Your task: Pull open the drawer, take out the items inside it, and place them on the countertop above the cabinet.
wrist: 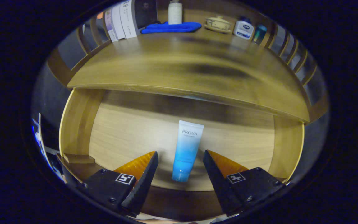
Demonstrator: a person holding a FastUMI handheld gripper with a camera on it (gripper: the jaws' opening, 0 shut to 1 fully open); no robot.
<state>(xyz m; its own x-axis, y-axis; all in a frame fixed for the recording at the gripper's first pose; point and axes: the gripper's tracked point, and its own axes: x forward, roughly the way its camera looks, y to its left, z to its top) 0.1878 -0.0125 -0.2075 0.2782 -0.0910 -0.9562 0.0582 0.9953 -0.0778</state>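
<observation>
One tube (186, 149) lies in the open drawer (76, 124) — I hold my gripper (180, 166) spread, straddling it to grab.

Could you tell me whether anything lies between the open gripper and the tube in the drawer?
Nothing visible does. The gripper is open, its fingers flanking the blue-and-white tube, which lies alone on the floor of the open drawer without touching them.

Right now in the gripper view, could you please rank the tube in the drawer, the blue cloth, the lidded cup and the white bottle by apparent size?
1. Tube, between the open gripper fingers; nearest the camera, which inflates it.
2. Blue cloth.
3. White bottle and lidded cup: too alike to rank.
</observation>
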